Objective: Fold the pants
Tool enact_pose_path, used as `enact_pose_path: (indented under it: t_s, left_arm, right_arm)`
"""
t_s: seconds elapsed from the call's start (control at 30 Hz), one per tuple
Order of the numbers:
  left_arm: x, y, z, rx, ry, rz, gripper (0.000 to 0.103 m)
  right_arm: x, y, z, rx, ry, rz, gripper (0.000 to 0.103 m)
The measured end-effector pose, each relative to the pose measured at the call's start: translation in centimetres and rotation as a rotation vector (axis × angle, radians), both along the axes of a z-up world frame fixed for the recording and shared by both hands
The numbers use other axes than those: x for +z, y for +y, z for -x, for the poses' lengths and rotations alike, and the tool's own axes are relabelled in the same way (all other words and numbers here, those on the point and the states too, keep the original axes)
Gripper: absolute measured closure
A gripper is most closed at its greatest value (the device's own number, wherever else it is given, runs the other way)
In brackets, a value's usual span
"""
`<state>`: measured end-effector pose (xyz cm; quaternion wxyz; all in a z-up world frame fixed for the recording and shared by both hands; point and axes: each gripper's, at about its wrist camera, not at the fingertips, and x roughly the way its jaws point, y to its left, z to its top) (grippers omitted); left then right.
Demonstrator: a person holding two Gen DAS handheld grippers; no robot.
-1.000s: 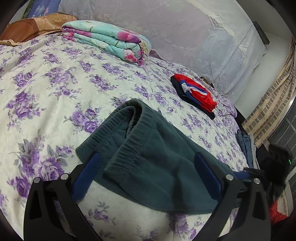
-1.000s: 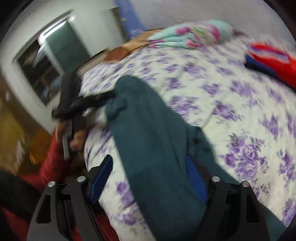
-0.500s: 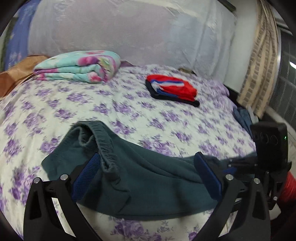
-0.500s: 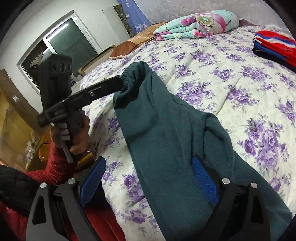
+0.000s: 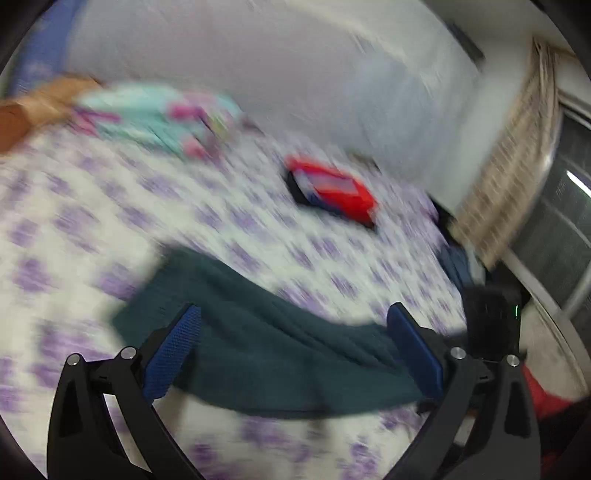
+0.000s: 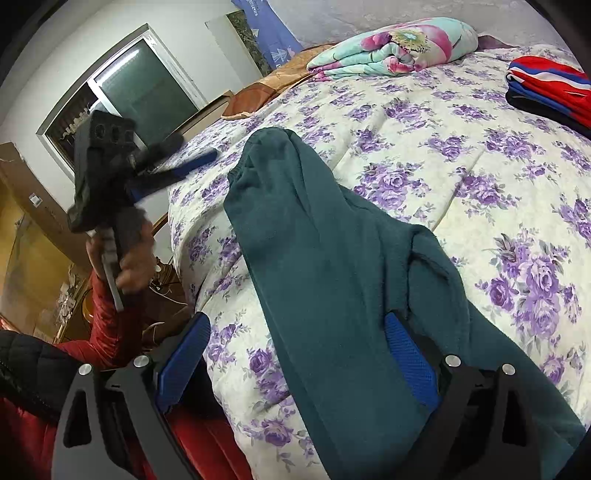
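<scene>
Our right tool [image 6: 295, 369] stood wide, pants [image 6: 332, 266] lying loose between pads, released. Left tool [image 5: 295, 354], formerly on waistband at 11 o'clock, was wide and lifted clear. Pants rested on bed [image 6: 461, 155]; fold laid.

Readable text: none that I can make out in either of my views.
Blue banner [image 6: 271, 35]: it hangs on the wall past the head of the bed, seen from my right wrist; it bears pale marks and a white tree-like figure, too small for me to read as letters.
Folded red garment [image 6: 550, 86]: white and blue stripes only, no wording that I can see.
Left wrist view: smeared by motion, so nothing there is legible to me.
Green light [image 5: 517, 311]: a small glowing dot on the black device at the right edge, no number or sign.
</scene>
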<state>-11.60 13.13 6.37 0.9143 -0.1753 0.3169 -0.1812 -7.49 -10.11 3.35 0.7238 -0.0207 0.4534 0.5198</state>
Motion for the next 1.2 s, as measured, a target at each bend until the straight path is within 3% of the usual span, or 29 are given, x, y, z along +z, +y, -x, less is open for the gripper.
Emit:
enact_pose_path:
  t_s: [0.03,0.1,0.2,0.27,0.43,0.6,0.73,0.87,1.0,1.1,1.17,1.2]
  left_arm:
    - [-1.3,-0.9,-1.3,-0.009,0.05,-0.034,0.005]
    - [-4.2,-0.5,-3.6,0.067,0.139,-0.114,0.006]
    - [-3.8,1.7,-3.4,0.075,0.119,-0.007,0.008]
    - [-4.1,2.9,-3.4,0.083,0.12,0.024,0.018]
    - [-4.3,2.9,-3.2,0.075,0.094,-0.017,0.025]
    - [-4.5,3.1,-2.4,0.074,0.079,-0.011,0.025]
    - [-4.6,3.5,-2.5,0.07,0.076,0.014,0.025]
    - [-4.6,3.6,-2.5,0.07,0.077,0.012,0.025]
    - [-4.5,4.0,-2.7,0.08,0.089,0.024,0.031]
    - [-4.5,5.1,-3.3,0.091,0.106,0.026,0.045]
    - [-4.8,6.7,-4.0,0.111,0.139,0.059,0.069]
    - [-4.9,7.2,-4.2,0.116,0.148,0.071,0.076]
  right_arm:
    - [0.0,0.0,0.0,-0.001,0.002,-0.001,0.007]
    - [0.4,-0.2,-0.1,-0.007,0.004,-0.003,0.008]
    - [1.2,-0.8,-0.5,-0.027,-0.006,-0.024,0.008]
    - [1.8,-1.0,-1.1,-0.036,-0.006,-0.045,0.008]
    - [1.3,-0.7,-4.3,-0.105,0.058,-0.046,0.008]
    - [-0.8,-0.8,-7.5,-0.129,0.305,-0.054,0.007]
    - [-1.0,0.3,-8.3,-0.092,0.424,-0.062,0.007]
    - [-1.3,0.9,-10.2,-0.135,0.511,-0.178,0.007]
    - [-0.8,-0.9,-12.6,-0.246,0.462,-0.32,0.013]
    - [-1.0,-2.7,-14.7,-0.318,0.44,-0.352,0.014]
    - [-0.5,-3.5,-15.8,-0.384,0.335,-0.309,0.015]
    - [-0.1,-3.7,-16.3,-0.404,0.279,-0.29,0.015]
